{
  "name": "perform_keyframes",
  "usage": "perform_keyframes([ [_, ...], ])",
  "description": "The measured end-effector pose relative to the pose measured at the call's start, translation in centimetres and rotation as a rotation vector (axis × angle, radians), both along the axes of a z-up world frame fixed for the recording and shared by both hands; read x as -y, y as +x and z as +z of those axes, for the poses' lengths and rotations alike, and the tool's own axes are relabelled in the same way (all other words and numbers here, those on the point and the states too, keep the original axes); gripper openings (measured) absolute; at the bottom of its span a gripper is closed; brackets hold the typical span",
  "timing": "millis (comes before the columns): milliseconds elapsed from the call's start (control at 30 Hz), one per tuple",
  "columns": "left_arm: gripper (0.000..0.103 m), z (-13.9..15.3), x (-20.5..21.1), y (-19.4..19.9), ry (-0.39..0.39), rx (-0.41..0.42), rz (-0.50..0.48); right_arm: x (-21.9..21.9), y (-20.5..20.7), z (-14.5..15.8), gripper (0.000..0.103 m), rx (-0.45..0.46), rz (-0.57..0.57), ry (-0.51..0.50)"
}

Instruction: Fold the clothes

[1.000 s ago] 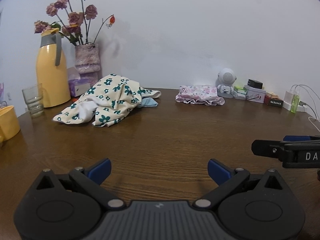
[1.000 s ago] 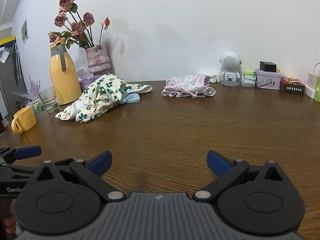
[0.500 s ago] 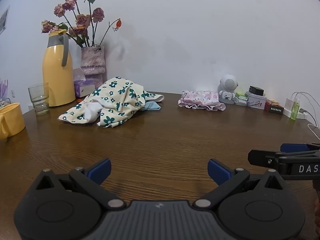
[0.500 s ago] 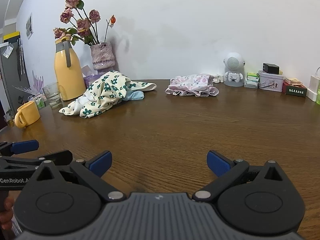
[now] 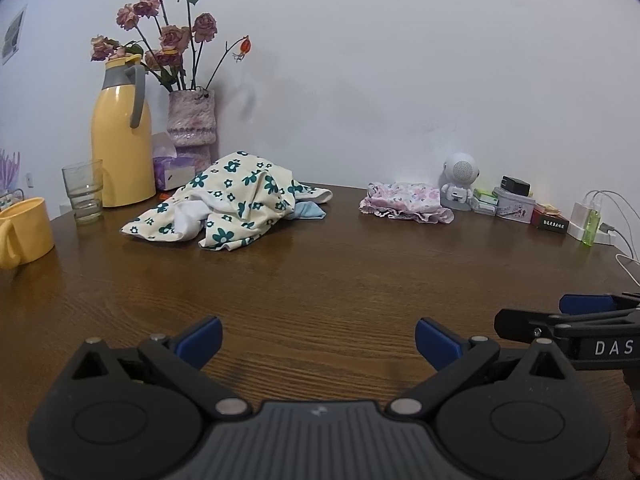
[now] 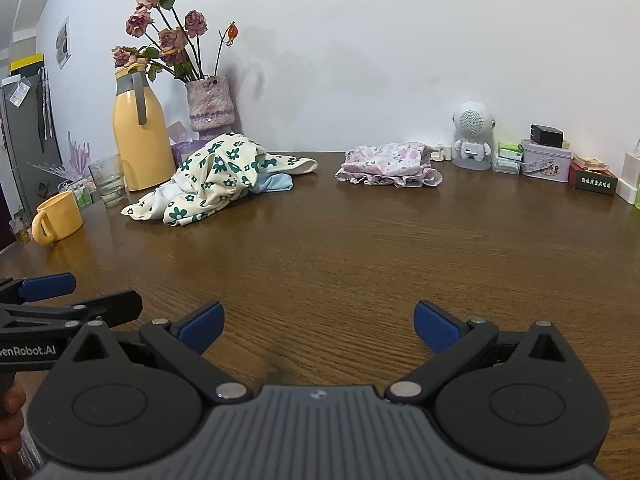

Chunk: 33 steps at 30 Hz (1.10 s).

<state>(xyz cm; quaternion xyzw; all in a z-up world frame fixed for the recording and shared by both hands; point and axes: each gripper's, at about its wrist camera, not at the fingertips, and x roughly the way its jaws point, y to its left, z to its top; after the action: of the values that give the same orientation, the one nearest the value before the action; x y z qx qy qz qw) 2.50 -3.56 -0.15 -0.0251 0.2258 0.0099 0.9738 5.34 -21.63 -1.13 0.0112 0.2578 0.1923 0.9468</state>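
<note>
A white wall is seen behind a brown wooden tabletop [image 5: 320, 280]. The crumpled flowered garment [image 5: 232, 200] is lying far left, beside the yellow jug [image 5: 120, 140]; a folded pink garment [image 5: 404, 202] is placed far right. The left tool [image 5: 318, 340] and the right tool [image 6: 318, 326] are held spread and empty, near the front edge. Folding is not yet begun; next, the flowered garment probably must be reached and pulled nearer.

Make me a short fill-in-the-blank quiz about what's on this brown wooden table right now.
1. The cream garment with green flowers lies crumpled on top of a light ____ cloth.
2. Both the left gripper and the right gripper are ____.
3. The tall thermos jug is ____ in colour.

Missing words: blue; open; yellow
</note>
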Motion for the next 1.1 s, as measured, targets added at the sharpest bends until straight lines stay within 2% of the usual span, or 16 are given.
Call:
perform_keyframes([
  [1100, 0.103, -0.29, 0.24, 0.31, -0.010, -0.009, -0.014, 0.07, 0.19, -0.19, 0.103, -0.008, 0.005, 0.002],
])
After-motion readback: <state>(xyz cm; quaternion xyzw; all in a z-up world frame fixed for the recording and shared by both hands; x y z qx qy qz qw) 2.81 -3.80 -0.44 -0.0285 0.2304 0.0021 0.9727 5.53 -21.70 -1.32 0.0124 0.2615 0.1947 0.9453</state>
